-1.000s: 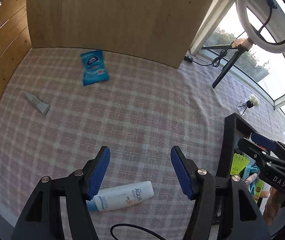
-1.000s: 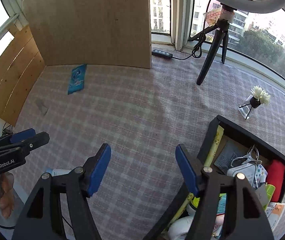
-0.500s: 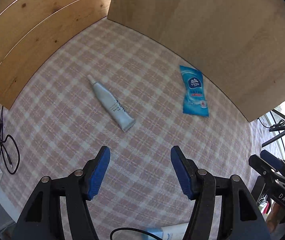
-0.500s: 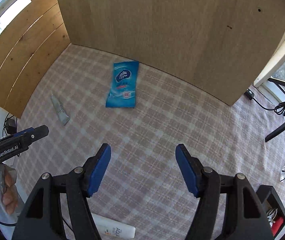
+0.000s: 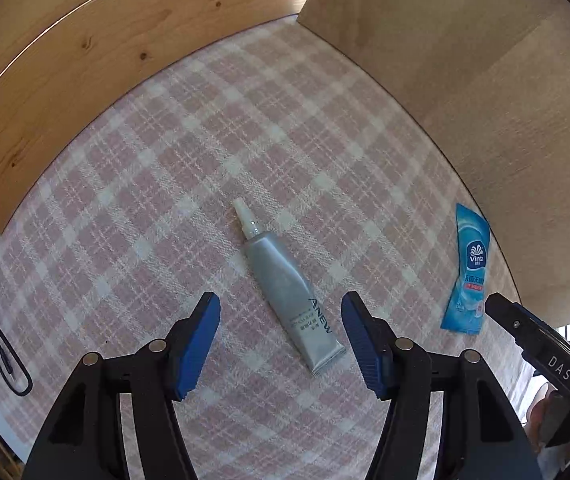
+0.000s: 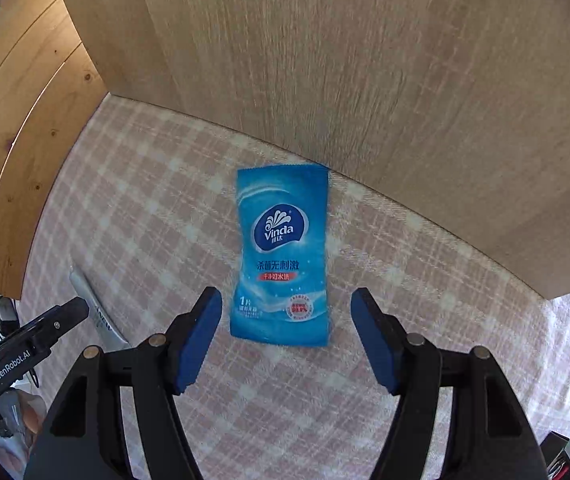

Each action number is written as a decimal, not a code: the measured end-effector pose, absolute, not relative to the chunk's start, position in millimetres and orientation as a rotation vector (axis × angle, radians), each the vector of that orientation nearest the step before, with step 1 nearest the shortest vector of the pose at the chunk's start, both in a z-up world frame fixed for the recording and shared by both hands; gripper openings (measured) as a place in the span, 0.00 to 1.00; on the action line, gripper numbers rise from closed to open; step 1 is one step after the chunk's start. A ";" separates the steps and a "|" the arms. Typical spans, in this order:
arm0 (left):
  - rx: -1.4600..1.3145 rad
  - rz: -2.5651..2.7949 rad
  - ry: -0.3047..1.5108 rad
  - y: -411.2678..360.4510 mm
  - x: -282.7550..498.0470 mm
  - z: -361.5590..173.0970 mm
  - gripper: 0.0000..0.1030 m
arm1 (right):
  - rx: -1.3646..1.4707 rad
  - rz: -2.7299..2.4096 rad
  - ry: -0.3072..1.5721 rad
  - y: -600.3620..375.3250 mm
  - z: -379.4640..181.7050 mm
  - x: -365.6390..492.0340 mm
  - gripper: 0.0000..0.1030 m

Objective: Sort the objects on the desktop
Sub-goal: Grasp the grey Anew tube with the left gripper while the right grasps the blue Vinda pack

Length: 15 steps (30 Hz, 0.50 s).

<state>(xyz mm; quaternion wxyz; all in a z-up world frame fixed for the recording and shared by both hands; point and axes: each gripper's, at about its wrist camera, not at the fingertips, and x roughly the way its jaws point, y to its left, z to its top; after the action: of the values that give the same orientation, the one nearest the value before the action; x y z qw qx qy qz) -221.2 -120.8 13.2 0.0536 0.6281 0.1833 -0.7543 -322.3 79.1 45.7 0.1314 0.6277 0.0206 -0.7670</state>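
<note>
My left gripper (image 5: 281, 316) points down at the tabletop (image 5: 165, 208), fingers (image 5: 199, 340) wide apart, gripping nothing. Below them lies the tube (image 5: 285, 292): silver-grey, flat crimped end toward me, thin whitish nozzle cap pointing away, "ANEW" printed dark near the crimp. It lies at a slant, crimped end close to my right-side finger. I can't tell if a finger touches it; it looks free on the cloth.

My right gripper (image 6: 285, 322) also points down, fingers (image 6: 201, 336) spread open, empty. The sachet (image 6: 283, 256) lies flat on the cloth in front of and between them: bright blue, white "Vinda" logo in a dark blue oval, white Chinese text, a red band, a small red round mark low on the right, serrated top edge. Its far end sits right at the foot of the pale wooden board (image 6: 365, 72); its near end reaches in between the fingertips.

Cloth is pink-and-white check. Second knotty wooden panel (image 5: 65, 60) on the left side. In the left view the sachet is well right of the tube, next to the other gripper's tip. In the right view the tube is partly hidden behind the left gripper's tip.
</note>
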 end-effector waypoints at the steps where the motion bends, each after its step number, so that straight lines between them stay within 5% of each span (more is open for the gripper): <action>1: 1.914 -2.287 0.559 -120.5 -223.3 10.1 0.59 | 1.827 -2.229 0.058 77.1 43.0 -325.3 0.64; 15: 1.903 -2.275 0.389 -99.7 -225.0 -6.1 0.57 | 1.860 -2.275 0.235 53.8 19.6 -338.6 0.64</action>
<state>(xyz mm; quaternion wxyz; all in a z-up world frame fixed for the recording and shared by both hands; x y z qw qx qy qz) -225.0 -99.7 -6.1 0.0752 0.6344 0.1297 -0.7584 -338.6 53.8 19.6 0.0966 0.6281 0.0793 -0.7680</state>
